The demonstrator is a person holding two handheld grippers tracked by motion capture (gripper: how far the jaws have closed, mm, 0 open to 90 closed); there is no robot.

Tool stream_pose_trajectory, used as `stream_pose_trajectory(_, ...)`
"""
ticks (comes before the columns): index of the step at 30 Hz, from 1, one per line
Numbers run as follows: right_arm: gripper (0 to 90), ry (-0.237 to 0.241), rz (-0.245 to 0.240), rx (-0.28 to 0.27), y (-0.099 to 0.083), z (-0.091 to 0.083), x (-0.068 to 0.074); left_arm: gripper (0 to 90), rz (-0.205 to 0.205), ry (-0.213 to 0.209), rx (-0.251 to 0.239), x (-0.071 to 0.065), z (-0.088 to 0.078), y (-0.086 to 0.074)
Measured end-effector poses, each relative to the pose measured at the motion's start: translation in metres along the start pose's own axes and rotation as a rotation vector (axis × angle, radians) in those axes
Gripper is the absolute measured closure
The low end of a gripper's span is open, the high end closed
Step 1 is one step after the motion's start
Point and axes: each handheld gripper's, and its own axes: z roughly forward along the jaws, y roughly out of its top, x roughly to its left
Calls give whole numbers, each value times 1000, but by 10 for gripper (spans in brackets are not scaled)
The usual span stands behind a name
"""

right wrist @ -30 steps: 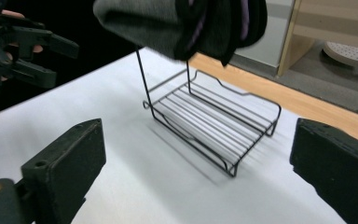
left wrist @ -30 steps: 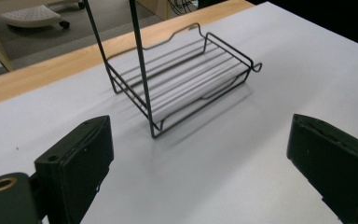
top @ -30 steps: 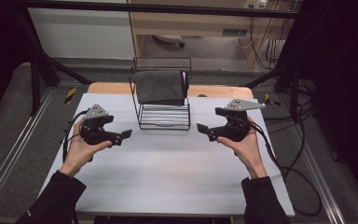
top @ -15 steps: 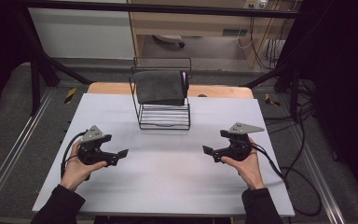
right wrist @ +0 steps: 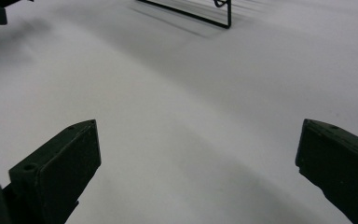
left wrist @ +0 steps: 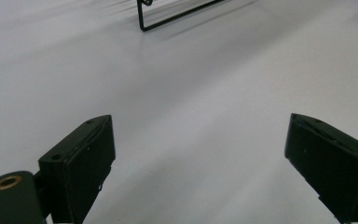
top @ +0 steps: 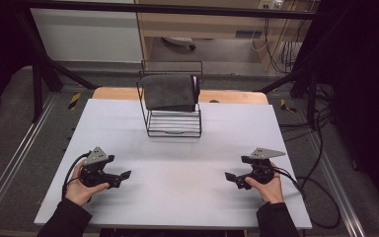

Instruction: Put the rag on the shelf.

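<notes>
High view: a white bench (top: 177,197) carries a black wire rack (top: 173,121) at 12 o'clock, a dark grey cloth (top: 169,92) draped over its top. No writing is legible anywhere. The left gripper (top: 121,176) sits at 8 o'clock, the right gripper (top: 230,177) at 4 o'clock, both well apart from the rack, jaws spread wide and empty. Bare bench lies between them.

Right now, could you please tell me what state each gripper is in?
Left gripper: open, jaws wide apart, holding nothing.
Right gripper: open, jaws wide apart, holding nothing.
</notes>
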Motion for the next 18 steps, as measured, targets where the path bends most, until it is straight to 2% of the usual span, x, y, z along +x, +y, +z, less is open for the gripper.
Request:
stream_pose_trajectory(3, 8, -1, 12, 3, -9, -4, -4, 85, 18, 5, 13, 1, 0, -5)
stream_pose_trajectory(8, 9, 0, 20, 14, -22, -13, -10, 85, 17, 0, 26, 3, -1, -11)
stream_pose_trajectory(11, 9, -1, 38, 19, -27, -14, -12, 85, 16, -3, 34, 4, -1, -13)
stream_pose_trajectory(18, 9, 1, 30, 34, -28, -12, -12, 85, 7, -2, 35, 6, -4, -17)
